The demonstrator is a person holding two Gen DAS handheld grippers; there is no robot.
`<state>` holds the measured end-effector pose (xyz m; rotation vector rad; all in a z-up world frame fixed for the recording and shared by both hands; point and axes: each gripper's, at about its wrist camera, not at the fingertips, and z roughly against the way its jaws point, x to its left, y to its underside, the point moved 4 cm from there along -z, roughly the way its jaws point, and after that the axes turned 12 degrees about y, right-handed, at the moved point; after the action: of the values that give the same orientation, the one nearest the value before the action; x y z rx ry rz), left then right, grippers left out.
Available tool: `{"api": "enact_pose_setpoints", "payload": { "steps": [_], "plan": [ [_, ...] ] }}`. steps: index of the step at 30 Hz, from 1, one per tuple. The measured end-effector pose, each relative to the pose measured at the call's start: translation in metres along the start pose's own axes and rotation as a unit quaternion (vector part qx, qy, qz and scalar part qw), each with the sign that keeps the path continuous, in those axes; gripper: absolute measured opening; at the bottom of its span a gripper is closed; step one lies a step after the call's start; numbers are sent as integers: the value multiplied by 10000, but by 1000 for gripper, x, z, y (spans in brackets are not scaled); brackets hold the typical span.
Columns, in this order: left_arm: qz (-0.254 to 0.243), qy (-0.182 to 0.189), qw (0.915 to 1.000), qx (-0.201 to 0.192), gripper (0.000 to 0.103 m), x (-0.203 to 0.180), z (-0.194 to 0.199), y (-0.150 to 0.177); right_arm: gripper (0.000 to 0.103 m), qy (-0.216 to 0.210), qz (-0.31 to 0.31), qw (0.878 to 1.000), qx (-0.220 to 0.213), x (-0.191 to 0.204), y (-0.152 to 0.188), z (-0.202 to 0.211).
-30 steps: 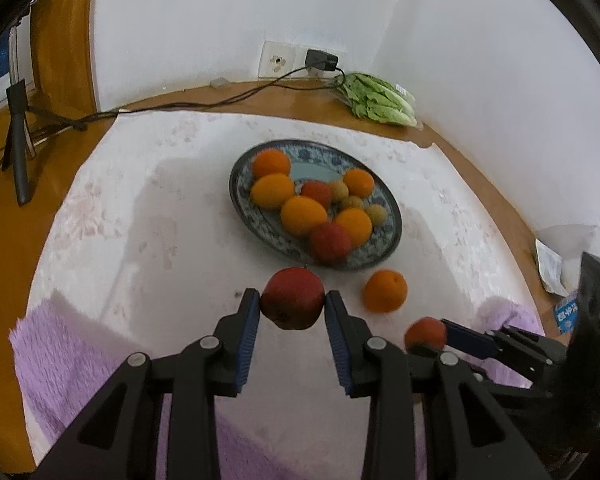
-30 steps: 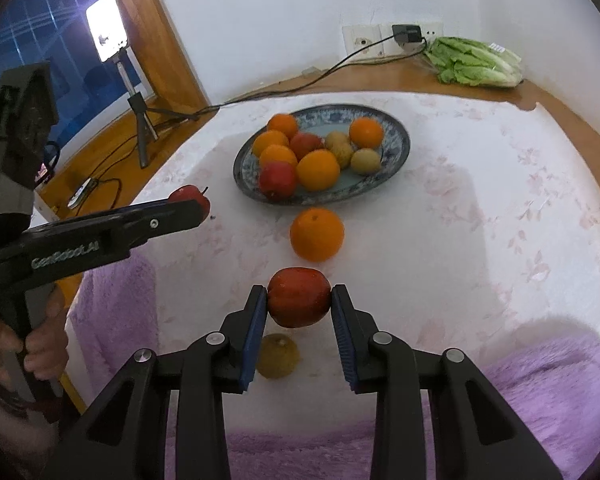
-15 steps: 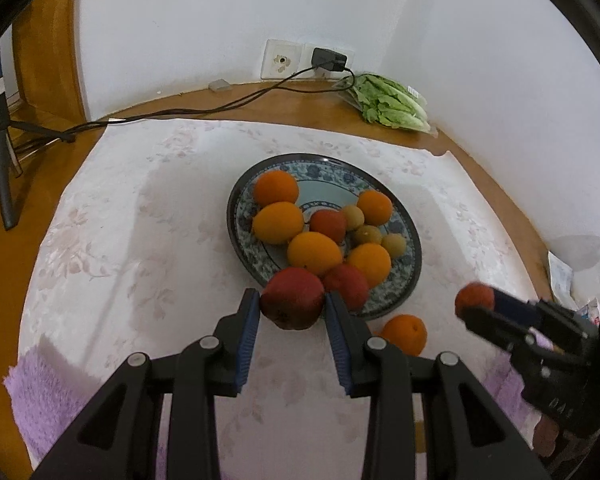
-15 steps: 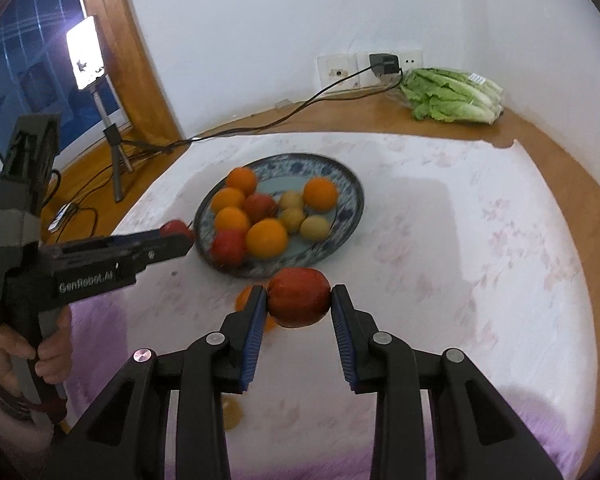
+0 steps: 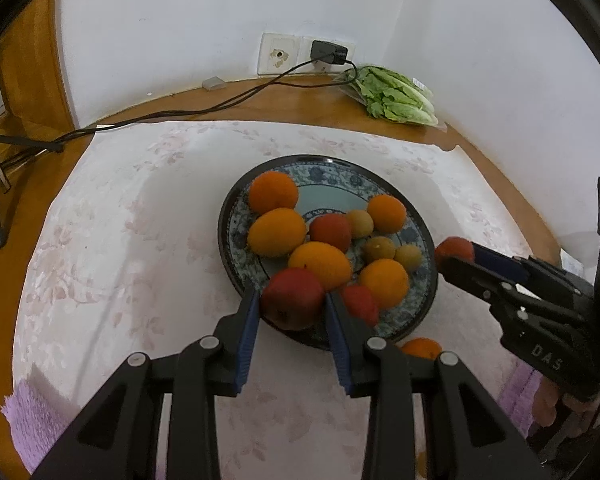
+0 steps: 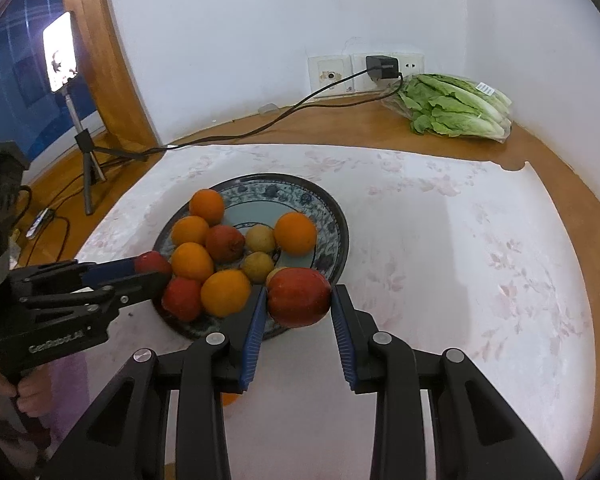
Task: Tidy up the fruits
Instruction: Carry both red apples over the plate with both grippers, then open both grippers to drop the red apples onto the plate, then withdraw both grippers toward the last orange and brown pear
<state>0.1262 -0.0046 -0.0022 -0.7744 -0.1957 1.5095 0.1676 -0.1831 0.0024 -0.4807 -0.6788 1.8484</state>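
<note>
Left gripper [image 5: 292, 304] clamps a red apple [image 5: 293, 298] at the plate's [image 5: 236, 200] six o'clock; right gripper [image 6: 299, 298] pinches another apple [image 6: 299, 297].

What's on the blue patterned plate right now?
On the blue patterned plate lie five oranges, two red fruits and three small yellow-green fruits. Two red apples in the hand-held grippers cover its near rim.

Orange [image 5: 420, 347] half hidden behind the left gripper [image 5: 292, 312]

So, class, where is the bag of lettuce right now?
The bag of lettuce lies on the bare wooden tabletop, far right corner, beside the wall sockets.
</note>
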Motion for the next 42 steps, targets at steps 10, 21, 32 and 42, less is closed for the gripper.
{"api": "enact_pose_setpoints", "payload": {
  "steps": [10,21,32,42],
  "plan": [
    [-99,-158,9998,-83,35,5,-6,-9,34,133,77,9999,-7,2,-9,-21],
    [-140,5,9999,-2,36,2,-15,-10,34,47,35,10000,-4,3,-9,-30],
    [-115,153,9998,-80,51,0,0,-6,41,97,-184,9998,-43,-6,-8,-23],
    [31,288,9995,-102,54,-4,18,5,45,15,-312,9995,-47,-12,2,9]
  ]
}}
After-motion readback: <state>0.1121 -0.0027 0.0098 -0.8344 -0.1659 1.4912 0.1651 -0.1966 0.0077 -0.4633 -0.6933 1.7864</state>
